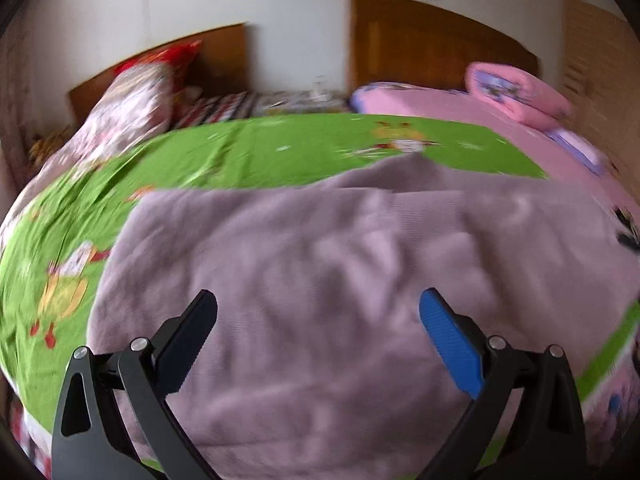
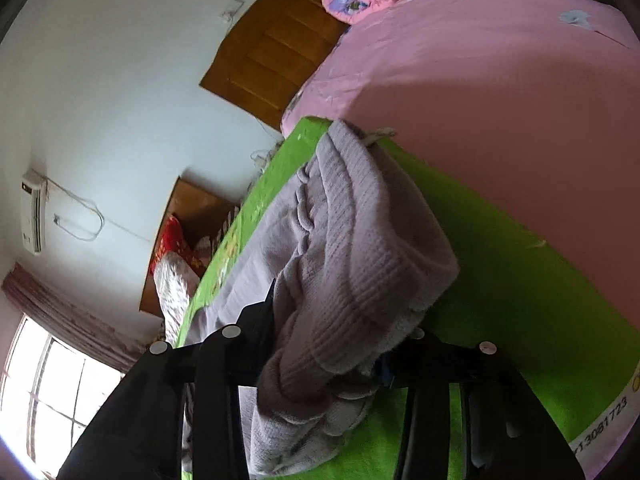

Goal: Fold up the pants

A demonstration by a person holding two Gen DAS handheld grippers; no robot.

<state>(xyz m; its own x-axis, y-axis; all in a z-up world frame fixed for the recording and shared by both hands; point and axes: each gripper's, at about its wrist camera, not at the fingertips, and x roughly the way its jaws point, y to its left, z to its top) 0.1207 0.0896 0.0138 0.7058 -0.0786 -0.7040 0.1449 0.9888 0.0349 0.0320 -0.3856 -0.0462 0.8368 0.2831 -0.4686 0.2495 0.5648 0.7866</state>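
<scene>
The pants (image 1: 340, 280) are mauve-grey ribbed knit and lie spread over a green printed sheet (image 1: 248, 148) on the bed. My left gripper (image 1: 318, 308) hovers just above them, jaws wide open and empty, one black pad and one blue pad (image 1: 452, 340). In the right wrist view, tilted sideways, my right gripper (image 2: 332, 344) is shut on a bunched, raised edge of the pants (image 2: 360, 248); the cloth hides its fingertips.
A pink bedspread (image 1: 460, 108) with a folded pink blanket (image 1: 516, 92) lies to the right. A floral pillow (image 1: 132, 108) sits at the left. Wooden headboards (image 1: 432, 44) and a white wall stand behind. A window (image 2: 52, 392) shows in the right wrist view.
</scene>
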